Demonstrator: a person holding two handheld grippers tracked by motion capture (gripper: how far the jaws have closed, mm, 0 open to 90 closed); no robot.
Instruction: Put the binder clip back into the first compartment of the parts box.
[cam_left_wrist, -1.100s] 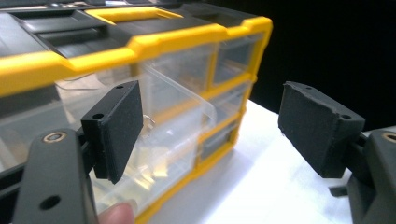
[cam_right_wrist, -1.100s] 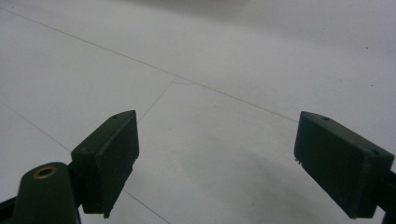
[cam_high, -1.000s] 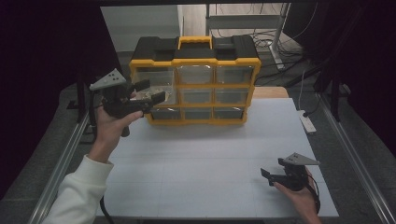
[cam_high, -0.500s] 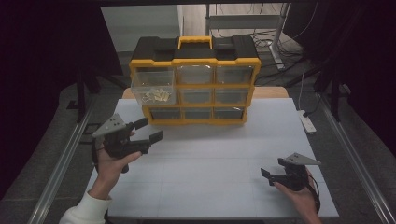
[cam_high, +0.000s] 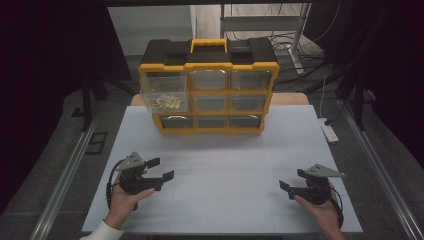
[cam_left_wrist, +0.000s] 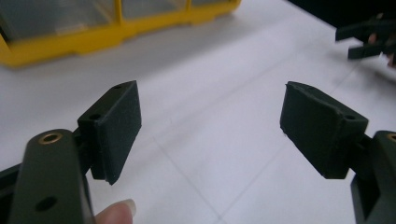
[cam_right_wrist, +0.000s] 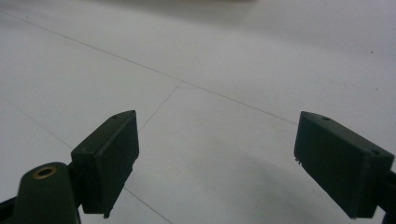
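The top-left drawer (cam_high: 165, 92) of the yellow and black organiser (cam_high: 209, 85) stands pulled out toward you, jutting past the cabinet's front while the other drawers sit flush. Small pale parts lie in a loose heap on its clear floor. The organiser itself sits at the far middle of the white table (cam_high: 225, 160), well away from both your hands.

Starting at the left: your left gripper (cam_high: 161, 169) has come away from that drawer. A second ago it was up at the cabinet's left side, level with the drawer; half a second ago it was halfway back; now it rests low on the near left of the table in your hand. Its jaws stand wide apart with nothing between them, which the left gripper view (cam_left_wrist: 210, 116) confirms, with bare table between the pads and the organiser's yellow base in the far corner.

Across the open middle of the table, nothing lies loose.

At the right, your right gripper (cam_high: 291, 181) sits at the near right edge, where it has been throughout. Its jaws are also wide and empty, with plain tabletop ahead in the right gripper view (cam_right_wrist: 215, 158).

Judging by this, the pulling-open step looks finished: the drawer is out, its contents are reachable, and both tools are free.
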